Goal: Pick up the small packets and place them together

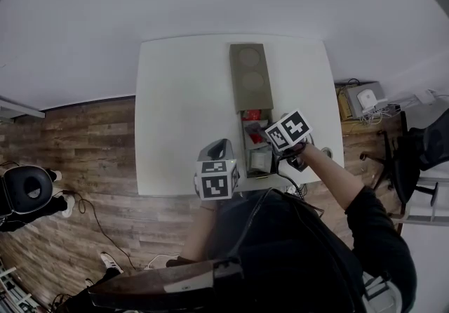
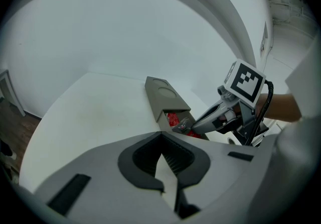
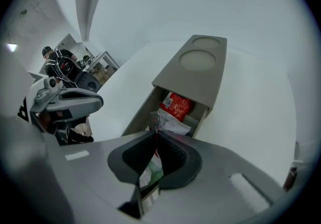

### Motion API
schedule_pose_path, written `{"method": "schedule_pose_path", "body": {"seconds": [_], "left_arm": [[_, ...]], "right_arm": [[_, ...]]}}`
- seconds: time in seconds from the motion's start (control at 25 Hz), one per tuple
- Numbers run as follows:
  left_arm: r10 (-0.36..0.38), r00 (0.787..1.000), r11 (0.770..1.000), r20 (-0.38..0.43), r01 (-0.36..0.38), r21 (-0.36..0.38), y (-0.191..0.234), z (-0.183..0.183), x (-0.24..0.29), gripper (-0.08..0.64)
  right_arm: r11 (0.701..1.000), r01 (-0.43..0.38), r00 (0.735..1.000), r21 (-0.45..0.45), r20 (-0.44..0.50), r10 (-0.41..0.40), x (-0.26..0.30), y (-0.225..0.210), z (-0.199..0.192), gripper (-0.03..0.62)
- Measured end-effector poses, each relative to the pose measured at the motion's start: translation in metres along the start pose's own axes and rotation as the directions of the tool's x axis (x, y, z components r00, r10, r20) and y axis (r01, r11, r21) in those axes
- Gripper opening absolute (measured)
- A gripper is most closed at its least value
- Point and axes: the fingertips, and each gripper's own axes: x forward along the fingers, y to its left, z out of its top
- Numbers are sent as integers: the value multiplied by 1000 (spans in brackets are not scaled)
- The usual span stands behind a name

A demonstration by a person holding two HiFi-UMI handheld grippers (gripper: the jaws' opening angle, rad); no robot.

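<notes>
A white bench [image 1: 182, 108] is seen carrying a long grey-brown box [image 1: 250, 80]. Its far part is covered by a lid with two round recesses, and its near end lies open. The left tongs [image 2: 161, 134] are held beside the box, closed tip to tip with nothing between them. The right tongs [image 3: 156, 133] are closed on the crumpled edge of a small white packet [image 3: 170, 123] in the open end, just before a small red packet [image 3: 176, 105].
</notes>
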Motion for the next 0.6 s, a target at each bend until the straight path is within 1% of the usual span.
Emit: {"method": "schedule_pose_path", "body": {"seconds": [0.2, 0.32, 0.44, 0.6], "left_arm": [[25, 1000, 1000, 7, -25, -11, 4, 0, -3, -3], [37, 999, 999, 10, -36, -17, 5, 1, -7, -3], [46, 999, 999, 14, -46, -24, 7, 2, -8, -3], [51, 999, 998, 15, -51, -33, 8, 3, -5, -3]], "right_arm": [[1000, -7, 998, 21, 62, 6, -22, -15, 16, 14], [998, -32, 994, 45, 108, 27, -37, -24, 32, 12], [997, -46, 985, 63, 169, 34, -54, -36, 57, 12], [996, -61, 965, 68, 258, 41, -70, -56, 103, 12]]}}
